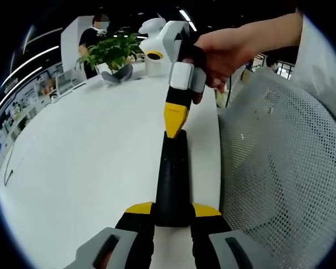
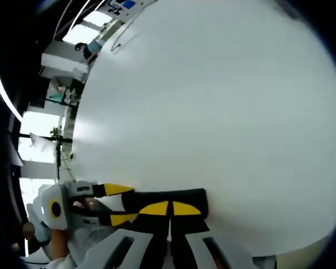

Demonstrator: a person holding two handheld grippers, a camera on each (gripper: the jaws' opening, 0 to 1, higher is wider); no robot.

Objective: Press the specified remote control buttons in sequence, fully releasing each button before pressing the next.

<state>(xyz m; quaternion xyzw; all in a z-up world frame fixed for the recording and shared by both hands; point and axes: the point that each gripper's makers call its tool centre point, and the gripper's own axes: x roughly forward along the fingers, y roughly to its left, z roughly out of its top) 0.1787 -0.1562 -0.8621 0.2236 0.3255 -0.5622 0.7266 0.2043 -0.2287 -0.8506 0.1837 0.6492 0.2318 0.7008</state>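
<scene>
A long black remote control [image 1: 172,168] lies lengthwise over the white table [image 1: 89,157], near its right edge. My left gripper [image 1: 172,209] is shut on the remote's near end, one yellow tip on each side. My right gripper [image 1: 175,120], held by a hand, comes down from above with its yellow tips together, touching the remote's far end. In the right gripper view the right gripper [image 2: 170,208] has its tips closed side by side over the remote [image 2: 195,195]. The left gripper [image 2: 119,204] clamps the remote's other end from the left.
A grey mesh chair back [image 1: 285,168] stands close beside the table's right edge. At the far end sit a potted plant [image 1: 112,53] and a white device [image 1: 154,56], with a person [image 1: 95,31] behind. A thin cable [image 1: 8,168] lies at the left.
</scene>
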